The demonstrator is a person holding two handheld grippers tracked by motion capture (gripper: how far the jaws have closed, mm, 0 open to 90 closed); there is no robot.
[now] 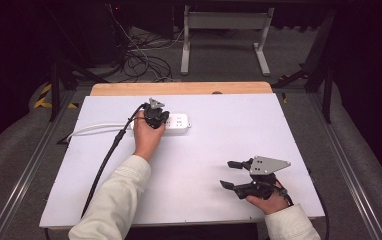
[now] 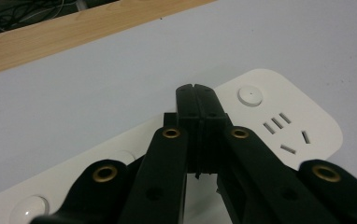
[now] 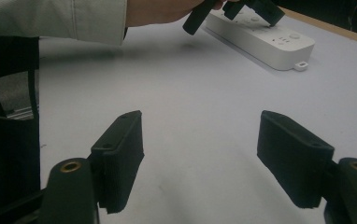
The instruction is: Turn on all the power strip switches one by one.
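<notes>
power strip (image 1: 175, 123) lies at about 11 o'clock on the white bench (image 1: 219, 150), cord running off toward 9 o'clock. left tool (image 2: 196, 100) is clenched with nothing between the pads, its closed tips set down on the strip's top between a round button (image 2: 250, 95) and the socket slots; a button press is judged to be the step in hand. right tool (image 3: 200, 156) is rested released at 5 o'clock, well apart. next move is judged to need a short, straight push with the tips centred on the button.
</notes>
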